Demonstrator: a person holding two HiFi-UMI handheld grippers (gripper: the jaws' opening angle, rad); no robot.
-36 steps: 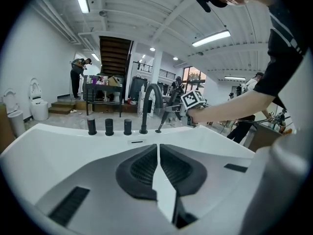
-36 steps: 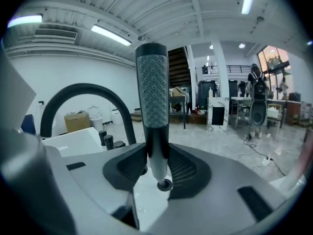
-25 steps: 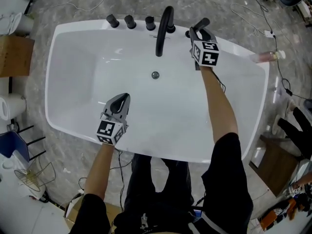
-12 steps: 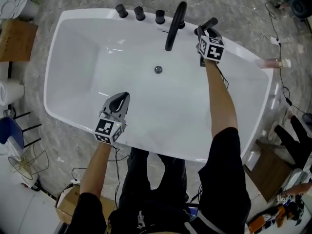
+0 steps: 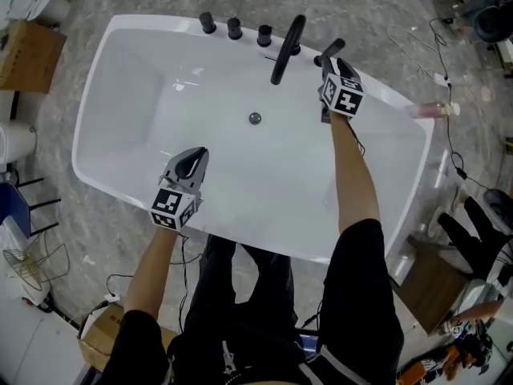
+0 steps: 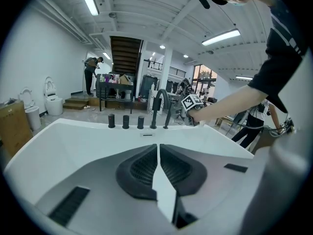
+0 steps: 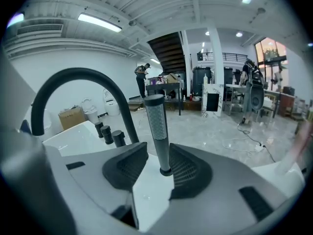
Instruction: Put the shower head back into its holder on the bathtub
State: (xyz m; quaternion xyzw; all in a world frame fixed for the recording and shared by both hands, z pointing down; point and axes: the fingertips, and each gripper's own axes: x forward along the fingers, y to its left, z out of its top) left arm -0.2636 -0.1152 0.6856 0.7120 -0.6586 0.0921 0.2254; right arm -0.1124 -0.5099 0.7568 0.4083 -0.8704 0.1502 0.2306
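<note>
Right gripper, jaws parted, flanks the upright shower head, apparently seated in its holder; left gripper, clenched empty, idles unneeded.

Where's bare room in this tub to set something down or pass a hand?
The bathtub floor is bare all round the drain, between the left gripper and the far wall. Its left rim is bare too. The far rim is crowded: three knobs, spout, and shower head with the right gripper at it.
</note>
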